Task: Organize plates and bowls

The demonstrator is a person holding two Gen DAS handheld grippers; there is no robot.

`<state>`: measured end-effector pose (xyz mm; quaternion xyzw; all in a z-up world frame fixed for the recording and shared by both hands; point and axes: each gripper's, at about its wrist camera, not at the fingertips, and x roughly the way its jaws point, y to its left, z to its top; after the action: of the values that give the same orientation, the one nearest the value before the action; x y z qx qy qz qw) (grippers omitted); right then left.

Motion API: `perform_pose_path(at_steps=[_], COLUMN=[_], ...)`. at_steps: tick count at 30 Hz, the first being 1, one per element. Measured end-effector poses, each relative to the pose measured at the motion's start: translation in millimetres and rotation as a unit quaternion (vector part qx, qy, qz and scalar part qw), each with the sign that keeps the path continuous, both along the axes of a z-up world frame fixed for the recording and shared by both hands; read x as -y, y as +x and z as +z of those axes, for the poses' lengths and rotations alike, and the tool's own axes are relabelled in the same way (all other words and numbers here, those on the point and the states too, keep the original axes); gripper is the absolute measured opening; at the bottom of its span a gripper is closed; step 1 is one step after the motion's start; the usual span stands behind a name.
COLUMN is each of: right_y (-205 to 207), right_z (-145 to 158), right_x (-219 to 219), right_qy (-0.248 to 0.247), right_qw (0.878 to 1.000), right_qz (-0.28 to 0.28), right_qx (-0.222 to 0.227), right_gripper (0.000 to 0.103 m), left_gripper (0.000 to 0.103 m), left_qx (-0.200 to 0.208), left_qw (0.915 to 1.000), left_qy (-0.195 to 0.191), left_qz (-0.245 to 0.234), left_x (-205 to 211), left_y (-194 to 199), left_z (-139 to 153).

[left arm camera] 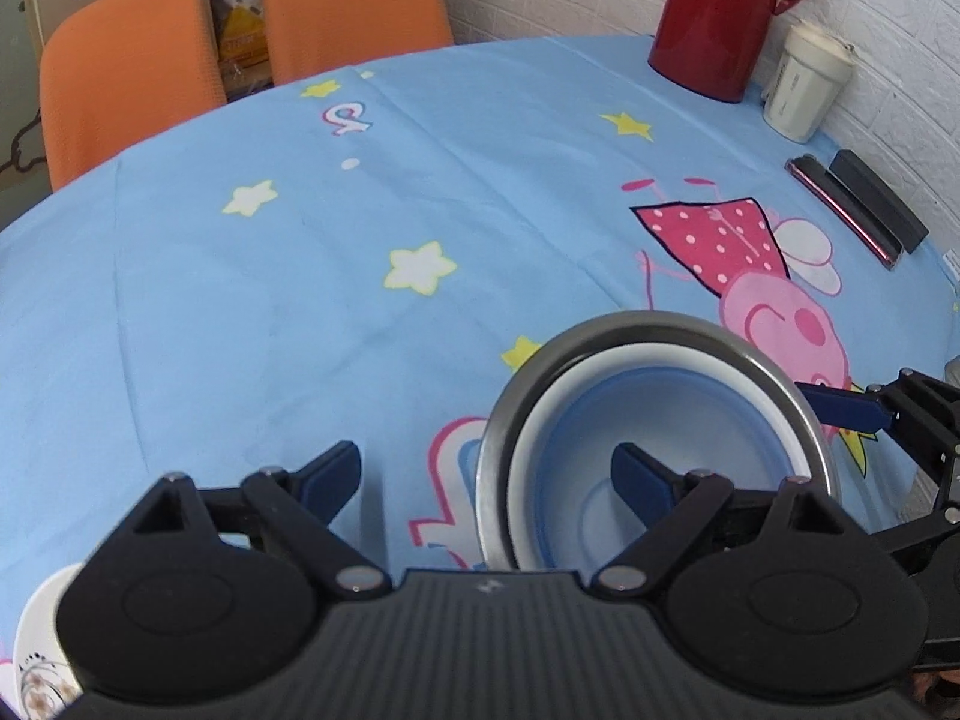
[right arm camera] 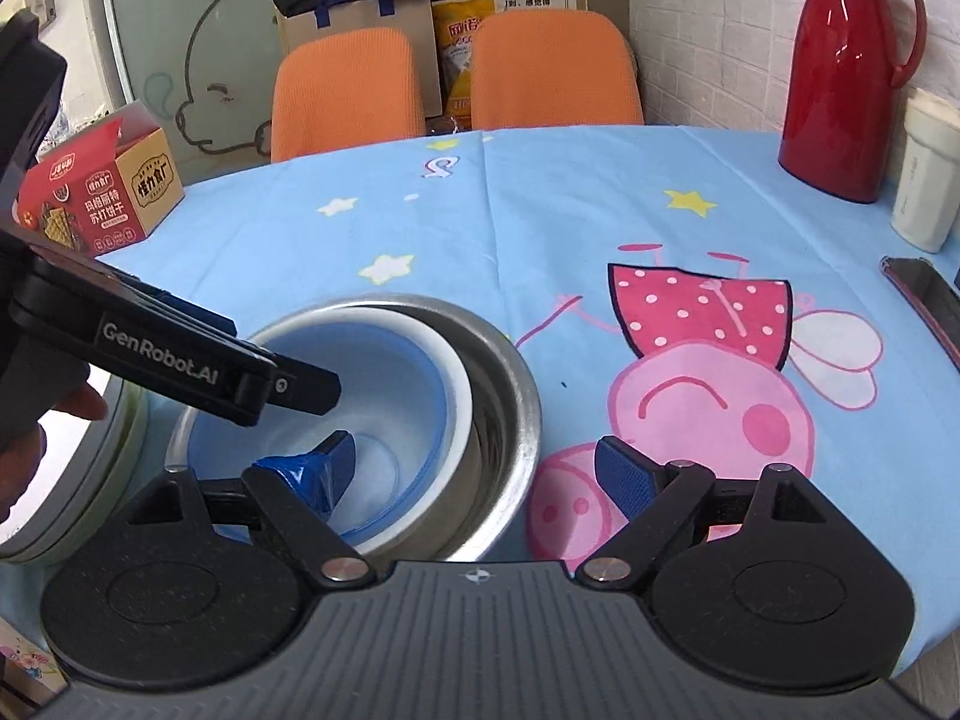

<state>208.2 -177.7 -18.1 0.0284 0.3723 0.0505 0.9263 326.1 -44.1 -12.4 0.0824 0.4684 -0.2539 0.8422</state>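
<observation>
Both grippers' fingers [left arm camera: 336,474] spread apart, straddling blue bowl [left arm camera: 648,420] nested in steel bowl [right arm camera: 510,384].

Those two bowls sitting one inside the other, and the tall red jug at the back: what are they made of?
The outer bowl looks like brushed stainless steel: grey, dull sheen, thin rim. The inner bowl seems plastic or melamine, though glazed ceramic is possible: matte white outside, pale blue inside. The red jug has a glossy shell with sharp highlights, probably lacquered metal or hard plastic.
</observation>
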Motion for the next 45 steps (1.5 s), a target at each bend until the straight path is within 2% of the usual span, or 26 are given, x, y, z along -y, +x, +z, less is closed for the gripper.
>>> perform_pose_path(at_steps=[3,5,9,13,17,21,24,26,29,31,39,45], right_y=[2,0,-6,-5,-10,-10,-9,-10,-9,-9,-10,-11], right_z=[-10,-13,-14,-11,-6,-9,-9,-7,-4,-2,30,66], right_x=[-3,-7,-5,-9,-4,0,-7,-14,-28,-25,-17,-32], right_qy=[0.006,-0.004,0.012,0.009,0.051,0.060,0.052,0.066,0.040,0.046,0.034,0.024], right_qw=[1.000,1.000,1.000,1.000,0.998,0.998,0.999,0.997,0.999,0.999,0.999,0.996], right_qz=[0.001,0.004,-0.008,-0.017,-0.019,-0.020,0.004,0.029,0.021,0.023,0.007,0.033], right_qx=[-0.023,-0.013,0.003,-0.007,-0.015,-0.012,-0.002,0.003,-0.002,-0.001,0.033,0.080], right_gripper=[0.077,0.077,0.078,0.078,0.077,0.078,0.075,0.074,0.076,0.076,0.077,0.077], left_gripper=[0.090,0.089,0.089,0.088,0.085,0.085,0.073,0.046,0.047,0.045,0.045,0.045], left_qx=[-0.006,-0.008,-0.016,-0.014,-0.017,-0.016,-0.015,-0.022,-0.033,-0.048,-0.007,0.047], left_qw=[1.0000,0.9999,0.9999,0.9999,0.9998,0.9998,0.9997,0.9992,0.9990,0.9983,0.9988,0.9979], left_qy=[0.002,0.006,0.000,0.009,0.011,0.014,0.003,-0.012,-0.019,-0.029,-0.042,-0.044], left_qz=[-0.006,-0.006,-0.005,-0.005,-0.005,-0.007,-0.018,-0.030,-0.021,-0.015,-0.025,-0.006], left_x=[3,4,1,4,2,4,7,12,17,16,26,-2], left_y=[0,0,2,1,-4,-3,-6,-10,-9,-3,-5,-19], left_z=[-6,-9,-11,-11,-10,-11,-8,-5,-2,-1,43,93])
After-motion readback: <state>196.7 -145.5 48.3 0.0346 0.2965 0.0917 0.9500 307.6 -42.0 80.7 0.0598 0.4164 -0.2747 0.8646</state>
